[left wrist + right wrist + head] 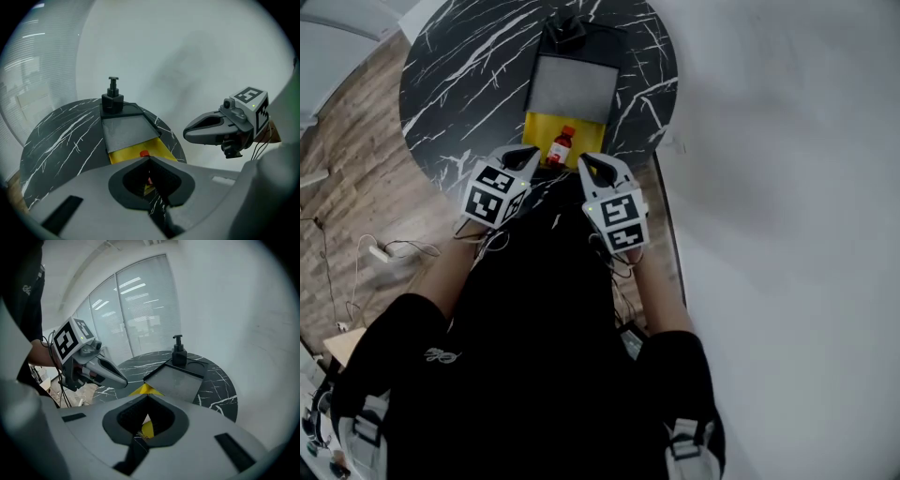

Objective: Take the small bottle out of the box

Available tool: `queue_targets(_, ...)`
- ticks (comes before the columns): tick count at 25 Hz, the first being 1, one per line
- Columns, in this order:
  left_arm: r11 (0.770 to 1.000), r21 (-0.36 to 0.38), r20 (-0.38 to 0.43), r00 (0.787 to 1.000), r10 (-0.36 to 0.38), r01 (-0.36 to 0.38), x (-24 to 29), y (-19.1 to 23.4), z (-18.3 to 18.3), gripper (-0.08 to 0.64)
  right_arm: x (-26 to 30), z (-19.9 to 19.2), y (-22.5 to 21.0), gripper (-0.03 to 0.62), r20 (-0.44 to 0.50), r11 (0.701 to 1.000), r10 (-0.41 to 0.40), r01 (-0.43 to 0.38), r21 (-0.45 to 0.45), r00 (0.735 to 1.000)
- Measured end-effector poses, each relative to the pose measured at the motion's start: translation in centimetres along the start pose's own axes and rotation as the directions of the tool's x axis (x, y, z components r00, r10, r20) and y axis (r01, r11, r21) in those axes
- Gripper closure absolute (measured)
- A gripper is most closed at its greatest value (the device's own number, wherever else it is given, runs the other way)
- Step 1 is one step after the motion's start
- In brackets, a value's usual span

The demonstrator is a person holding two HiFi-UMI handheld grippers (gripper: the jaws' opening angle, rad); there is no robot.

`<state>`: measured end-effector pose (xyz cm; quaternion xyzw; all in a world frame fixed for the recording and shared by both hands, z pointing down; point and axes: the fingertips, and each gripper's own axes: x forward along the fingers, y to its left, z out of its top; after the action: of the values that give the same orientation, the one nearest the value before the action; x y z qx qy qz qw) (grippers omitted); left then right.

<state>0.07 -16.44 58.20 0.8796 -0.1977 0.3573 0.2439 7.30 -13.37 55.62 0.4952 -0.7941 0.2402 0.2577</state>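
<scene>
Head view: both grippers were parked over the near edge of the round black marble-look bench. The left gripper and the right gripper were both clenched with nothing in them. The small red-capped bottle stood upright in the open yellow box, just ahead of the two gripper tips and roughly between them. Past the box lay a grey flat lid, and past that a black pump dispenser. So I'd say the task was at the very start, with the reach not yet begun.

Left gripper view: the jaws were pressed together on nothing. The bottle's red cap peeked out right beyond their tip, with the yellow box around it. The right gripper hung off to the right, also closed.

Right gripper view: the jaws were together and empty too. A yellow corner of the box showed just ahead of the tip, but I couldn't spot the bottle itself here.

My guess for the next move: one gripper has to open up, go forward and down into the box, and close around the bottle's body without tipping it.

Count: one bottle, one box, one lid, one pump dispenser, two grippers, one bench.
</scene>
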Motion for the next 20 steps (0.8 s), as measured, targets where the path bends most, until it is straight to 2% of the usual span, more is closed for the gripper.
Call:
queue_targets(5, 0.998, -0.021, -0.061, 0.996, 0.061, -0.063, 2.9, 0.1, -0.1, 0.561, 1.3, -1.1, -1.7, 0.595, -0.01, 0.996, 0.084, -0.084, 0.013, 0.996)
queue_targets(9, 0.99, -0.047, -0.105, 0.986, 0.127, -0.133, 4.3, 0.0, -0.7, 0.561, 2.4, -1.9, -2.7, 0.597, -0.028, 0.986, 0.165, -0.166, -0.019, 0.986)
queue_targets(16, 0.967, -0.137, -0.162, 0.968, 0.192, -0.215, 6.2, -0.3, -2.3, 0.561, 4.1, -2.8, -3.5, 0.596, -0.063, 0.952, 0.295, -0.298, -0.063, 0.953)
queue_targets(20, 0.952, -0.157, -0.189, 0.954, 0.233, -0.264, 7.1, -0.2, -2.9, 0.561, 4.7, -3.4, -3.5, 0.595, -0.082, 0.931, 0.347, -0.353, -0.09, 0.934)
